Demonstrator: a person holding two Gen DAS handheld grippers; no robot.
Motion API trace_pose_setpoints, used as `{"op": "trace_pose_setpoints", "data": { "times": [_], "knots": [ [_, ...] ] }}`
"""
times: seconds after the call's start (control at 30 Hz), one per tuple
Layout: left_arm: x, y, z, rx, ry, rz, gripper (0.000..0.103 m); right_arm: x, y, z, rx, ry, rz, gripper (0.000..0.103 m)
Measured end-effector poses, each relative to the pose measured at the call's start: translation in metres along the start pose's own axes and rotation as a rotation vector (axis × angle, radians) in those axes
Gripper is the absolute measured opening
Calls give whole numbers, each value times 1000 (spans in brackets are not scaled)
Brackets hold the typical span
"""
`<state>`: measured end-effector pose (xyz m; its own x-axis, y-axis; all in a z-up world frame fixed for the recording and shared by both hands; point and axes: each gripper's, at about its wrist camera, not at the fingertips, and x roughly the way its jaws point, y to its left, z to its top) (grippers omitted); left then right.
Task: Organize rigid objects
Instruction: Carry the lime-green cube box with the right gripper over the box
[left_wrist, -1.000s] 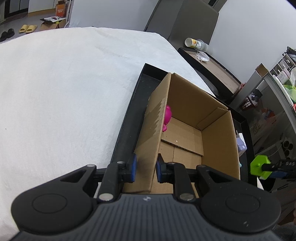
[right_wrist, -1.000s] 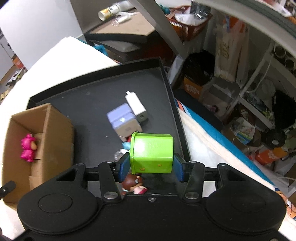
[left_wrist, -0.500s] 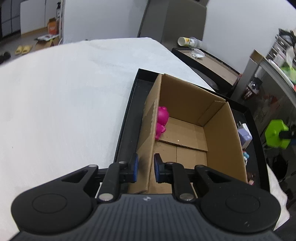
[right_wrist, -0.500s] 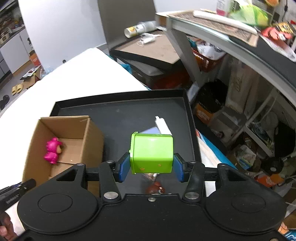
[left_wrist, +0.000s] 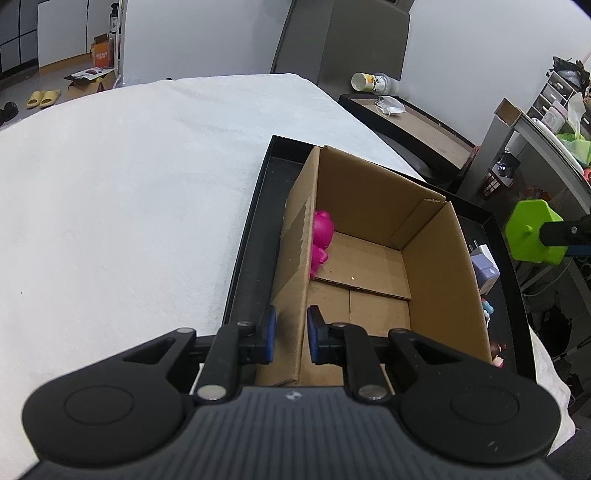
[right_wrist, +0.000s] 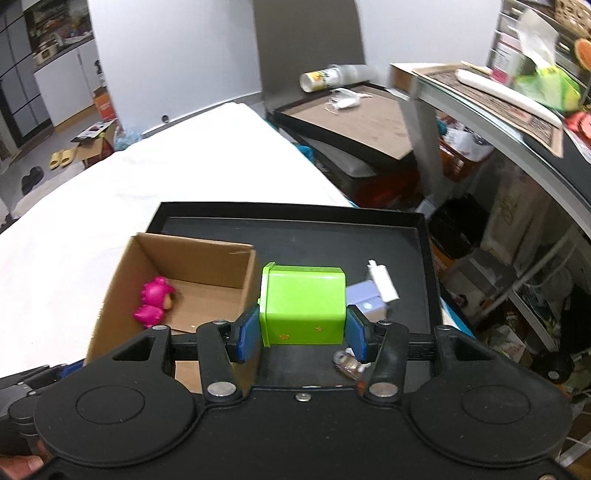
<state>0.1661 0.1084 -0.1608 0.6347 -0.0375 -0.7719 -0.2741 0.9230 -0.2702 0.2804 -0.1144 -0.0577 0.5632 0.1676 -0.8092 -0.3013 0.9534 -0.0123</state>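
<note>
white cloth covers the table (left_wrist: 122, 206); cluttered shelves behind, to the right.

left gripper (left_wrist: 290, 334): jaws pinched on the near left wall of the cardboard box (left_wrist: 373, 254), one blue pad outside, one inside. looks like a steadying hold.

right gripper (right_wrist: 302, 334): closed on the green plastic container (right_wrist: 303, 306), pads flat on its two opposite side faces, near the bottom edge. it hangs above the black tray (right_wrist: 295, 236), just right of the box's right wall, not yet over the opening.

handling, as judged: container is rigid moulded plastic, probably hollow and light. smooth faces, so it could slip or swivel between the pads; the flat parallel sides are the right place to grip, and a higher hold would sit nearer its middle. no crushing visible.

outward: pink toy figure (right_wrist: 153, 302) lies inside the box against its left wall. on the tray right of the box: lavender block (right_wrist: 364, 297), white plug-like piece (right_wrist: 382, 282), small brown-headed figurine (right_wrist: 349, 362).

view differences: left wrist camera shows the box floor and flaps and the container's hexagonal end face; it hides the right gripper's pads. right wrist camera shows the pad contact and the loose tray items, but the left gripper only as a dark edge at the lower left.
</note>
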Motion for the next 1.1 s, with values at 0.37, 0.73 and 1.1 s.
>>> {"op": "trace_pose_setpoints", "data": {
  "times": [0.37,0.73,1.1],
  "knots": [
    [0,7,1,-23,7,-26,16,10,36,6,-68,5,26,48],
    [1,14,1,-47,10,-55,16,34,74,8,-125,38,49,48],
    [4,20,1,-51,10,-76,16,57,101,11,-165,64,43,48]
  ]
}}
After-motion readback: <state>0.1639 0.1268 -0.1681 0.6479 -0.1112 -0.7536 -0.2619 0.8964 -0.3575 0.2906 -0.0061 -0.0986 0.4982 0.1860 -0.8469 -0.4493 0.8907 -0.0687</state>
